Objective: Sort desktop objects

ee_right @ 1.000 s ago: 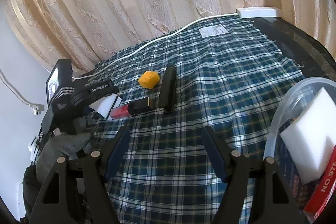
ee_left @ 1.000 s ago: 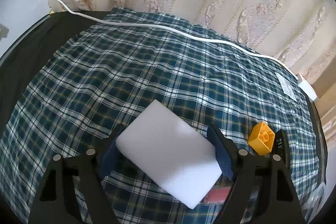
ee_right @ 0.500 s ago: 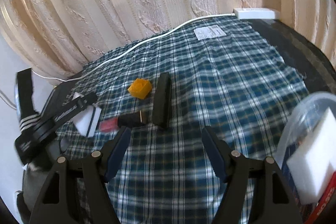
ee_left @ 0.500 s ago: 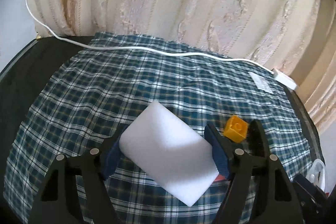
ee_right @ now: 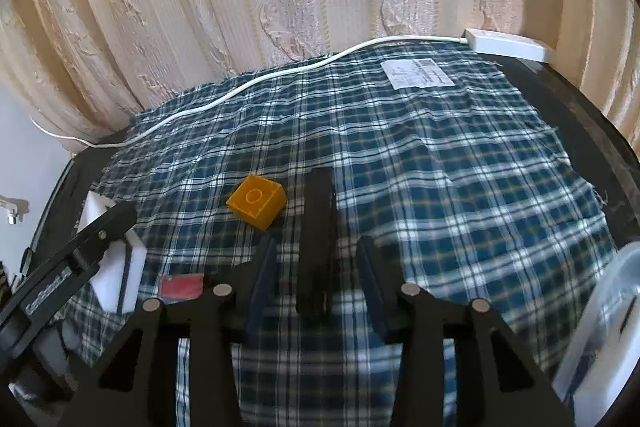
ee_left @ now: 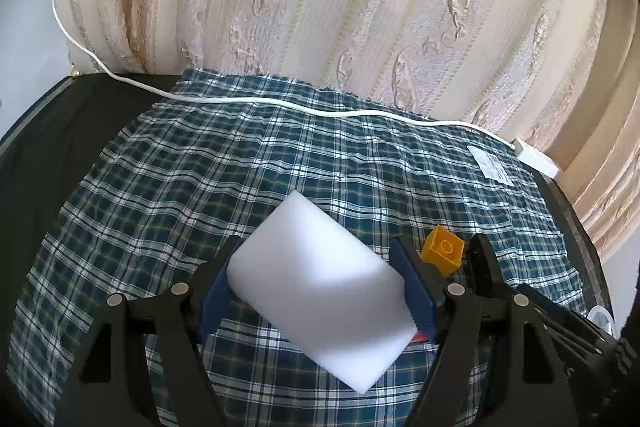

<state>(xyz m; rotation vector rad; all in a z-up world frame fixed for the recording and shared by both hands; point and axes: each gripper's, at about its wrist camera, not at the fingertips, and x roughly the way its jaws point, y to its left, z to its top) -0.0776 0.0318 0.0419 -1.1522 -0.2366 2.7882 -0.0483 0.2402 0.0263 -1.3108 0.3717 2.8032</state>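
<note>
Left gripper clamps one white sponge, held above the plaid cloth on the worktop. Right of the sponge: one red item, one yellow block, one black bar. Right gripper jaws have just been closing, straddling the bar, not touching. One clear bin far right.

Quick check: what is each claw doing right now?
Left claw: shut on the white sponge.
Right claw: open, closing around the black bar, pads not touching.

Two close, downward-tilted wrist views, sharing yellow block.
</note>
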